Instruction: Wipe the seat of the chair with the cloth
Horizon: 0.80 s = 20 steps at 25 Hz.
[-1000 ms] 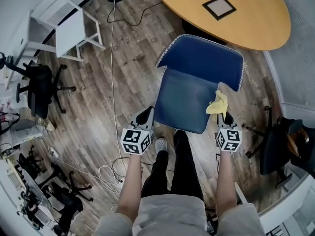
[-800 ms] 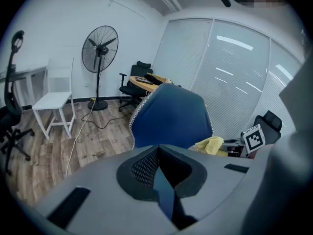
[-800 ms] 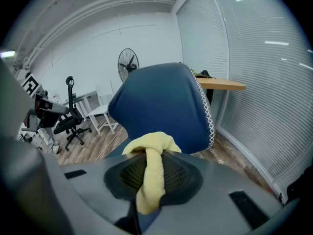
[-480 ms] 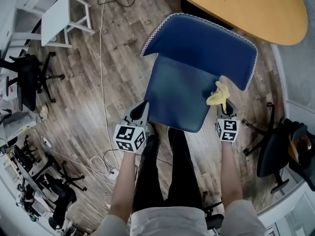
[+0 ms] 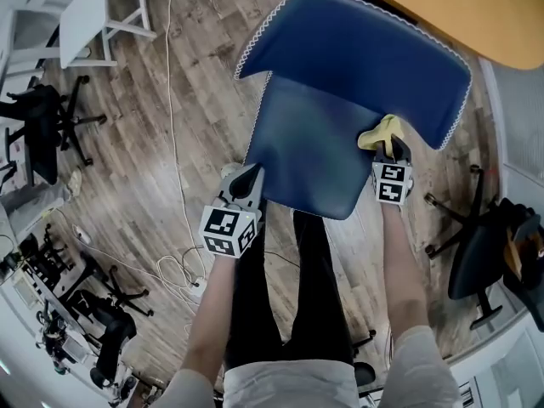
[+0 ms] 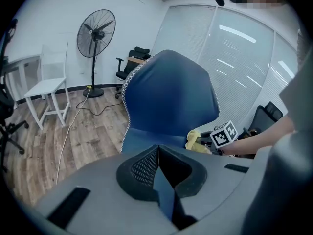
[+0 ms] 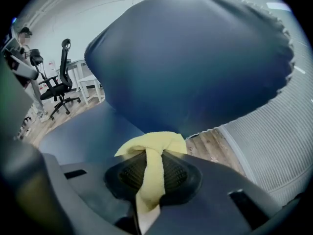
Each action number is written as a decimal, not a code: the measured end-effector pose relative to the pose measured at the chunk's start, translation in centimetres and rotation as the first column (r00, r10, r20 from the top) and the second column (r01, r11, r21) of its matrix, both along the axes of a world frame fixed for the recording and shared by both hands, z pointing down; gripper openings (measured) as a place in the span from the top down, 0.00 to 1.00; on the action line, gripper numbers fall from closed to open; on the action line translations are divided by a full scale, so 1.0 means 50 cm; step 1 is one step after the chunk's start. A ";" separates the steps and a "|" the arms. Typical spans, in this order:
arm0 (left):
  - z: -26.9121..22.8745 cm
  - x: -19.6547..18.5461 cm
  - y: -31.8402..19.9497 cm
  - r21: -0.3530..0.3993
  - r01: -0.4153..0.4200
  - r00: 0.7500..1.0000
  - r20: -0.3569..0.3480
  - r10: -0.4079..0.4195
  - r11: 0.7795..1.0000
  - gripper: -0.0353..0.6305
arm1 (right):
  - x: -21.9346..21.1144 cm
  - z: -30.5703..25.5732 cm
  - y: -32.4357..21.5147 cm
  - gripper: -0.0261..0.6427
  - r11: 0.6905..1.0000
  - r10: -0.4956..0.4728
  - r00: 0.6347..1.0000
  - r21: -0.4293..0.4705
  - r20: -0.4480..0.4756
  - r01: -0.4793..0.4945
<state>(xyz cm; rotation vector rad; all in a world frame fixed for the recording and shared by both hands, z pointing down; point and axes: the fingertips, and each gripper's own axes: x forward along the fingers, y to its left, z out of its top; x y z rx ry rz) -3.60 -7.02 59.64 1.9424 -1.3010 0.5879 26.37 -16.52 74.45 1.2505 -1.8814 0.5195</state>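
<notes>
A blue chair fills the head view, its seat (image 5: 310,147) in front of me and its backrest (image 5: 365,45) beyond. My right gripper (image 5: 389,150) is shut on a yellow cloth (image 5: 379,133), held over the seat's right rear corner near the backrest. In the right gripper view the cloth (image 7: 152,153) is pinched between the jaws, bunched at the tips, with the seat (image 7: 83,133) to the left below. My left gripper (image 5: 247,181) hangs beside the seat's front left edge, shut and holding nothing. Its own view shows the chair (image 6: 168,104) and the cloth (image 6: 195,141) beyond.
A wooden round table (image 5: 476,7) stands behind the chair. A white stool (image 5: 89,15) and a cable (image 5: 170,100) are on the wood floor at left. Black office chairs (image 5: 476,245) stand at right and far left. A floor fan (image 6: 95,38) stands by the wall.
The right gripper has carried the cloth forward from the seat's front right edge to its right rear, near the backrest. My view has moved closer over the chair.
</notes>
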 end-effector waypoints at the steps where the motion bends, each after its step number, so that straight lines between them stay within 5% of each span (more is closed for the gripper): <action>1: 0.003 0.000 -0.003 -0.003 -0.005 1.000 -0.006 0.005 1.000 0.91 | -0.009 0.013 -0.004 0.86 1.000 -0.009 1.000 -0.018 -0.007 0.009; 6: 0.027 -0.003 -0.017 -0.025 -0.046 0.998 -0.032 0.045 0.999 0.91 | -0.049 0.105 0.005 0.86 0.987 0.007 0.999 -0.160 0.036 -0.001; 10: 0.048 0.020 -0.016 -0.040 -0.125 0.991 -0.046 0.123 0.991 0.91 | -0.026 0.109 0.000 0.86 0.980 0.131 0.981 -0.170 0.141 -0.106; 20: 0.090 0.013 0.002 -0.076 -0.299 0.954 -0.049 0.296 0.951 0.91 | -0.020 0.111 0.001 0.86 0.936 0.344 0.927 -0.137 0.150 -0.325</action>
